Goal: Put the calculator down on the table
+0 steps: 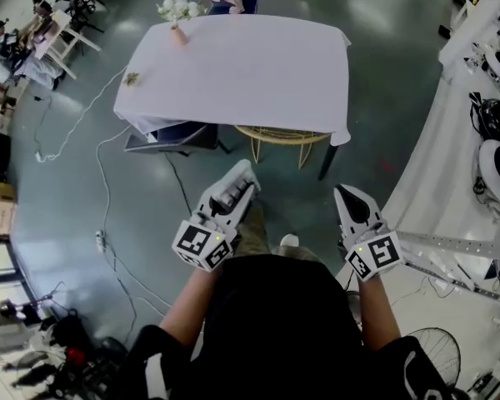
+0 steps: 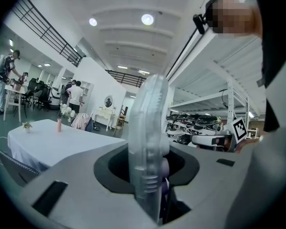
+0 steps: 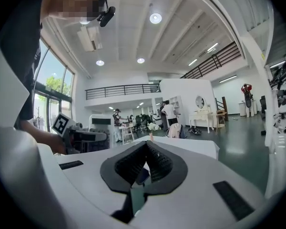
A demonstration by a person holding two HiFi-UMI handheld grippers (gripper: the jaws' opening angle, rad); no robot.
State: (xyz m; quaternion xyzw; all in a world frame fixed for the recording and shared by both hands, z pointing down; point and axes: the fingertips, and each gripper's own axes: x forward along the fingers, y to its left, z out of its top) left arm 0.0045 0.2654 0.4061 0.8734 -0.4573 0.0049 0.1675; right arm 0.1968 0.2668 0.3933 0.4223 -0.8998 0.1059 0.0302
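Note:
In the head view my left gripper [image 1: 242, 175] is shut on a grey calculator [image 1: 231, 192], held out level over the floor, short of the table. From the left gripper view the calculator [image 2: 150, 137] stands edge-on and upright between the jaws, pale and glossy, with purple keys on its right face. The white-clothed table [image 1: 250, 73] lies ahead, beyond both grippers; it shows low at the left [image 2: 38, 144] in that same view. My right gripper [image 1: 344, 193] hangs to the right, shut with nothing in it; its ribbed pads [image 3: 155, 162] meet in the right gripper view.
A pink vase of white flowers [image 1: 179, 17] and a small sprig [image 1: 132, 78] stand on the table's left side. A wicker chair [image 1: 283, 137] and a dark chair [image 1: 171, 138] are tucked at its near edge. Cables [image 1: 107, 215] cross the floor; white racks [image 1: 483, 132] line the right.

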